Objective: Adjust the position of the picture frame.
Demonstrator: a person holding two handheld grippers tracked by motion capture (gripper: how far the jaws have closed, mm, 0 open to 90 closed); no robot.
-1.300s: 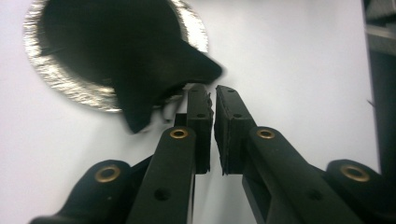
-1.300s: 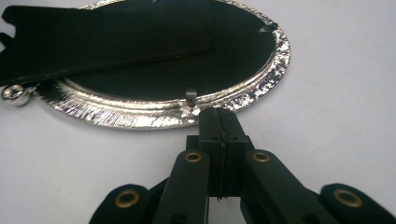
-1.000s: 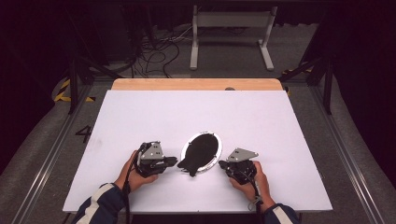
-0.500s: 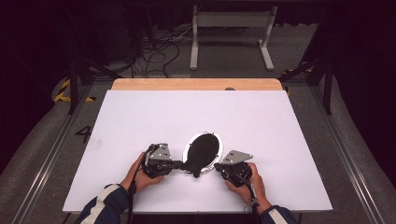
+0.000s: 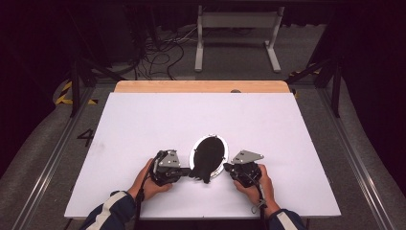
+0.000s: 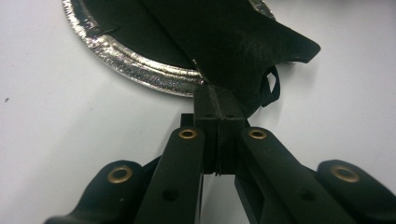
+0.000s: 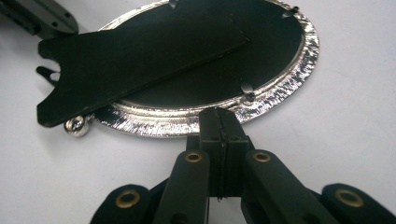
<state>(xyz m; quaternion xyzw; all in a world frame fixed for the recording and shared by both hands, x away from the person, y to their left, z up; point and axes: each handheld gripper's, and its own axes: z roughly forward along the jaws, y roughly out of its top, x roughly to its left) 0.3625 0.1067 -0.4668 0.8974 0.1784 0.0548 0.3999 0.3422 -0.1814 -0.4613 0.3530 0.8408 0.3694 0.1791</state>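
Observation:
An oval silver-rimmed picture frame (image 5: 195, 152) lies face down on the white table (image 5: 143, 124), black backing up. Its black stand flap (image 5: 202, 173) sticks out over the near rim (image 6: 140, 60) and is tilted up off the backing (image 7: 140, 60). My left gripper (image 5: 189, 172) comes in from the left; its jaws (image 6: 217, 95) are shut, with the flap's edge pinched at their tips. My right gripper (image 5: 226, 168) is at the frame's right side, shut with nothing between its jaws, its tips (image 7: 219, 116) against the silver rim (image 7: 280, 88). A small metal ball foot (image 7: 76, 125) shows under the flap.
The white tabletop stretches wide beyond and beside the frame, with a wooden strip (image 5: 201, 86) along its far edge. Past the table are cables (image 5: 158, 48) and a metal stand (image 5: 237, 33) on the floor. The left gripper's body (image 7: 37, 18) shows beyond the flap in the right gripper view.
My left gripper has slid right across the table up to the frame's stand flap. The right gripper has edged left to the frame's rim.

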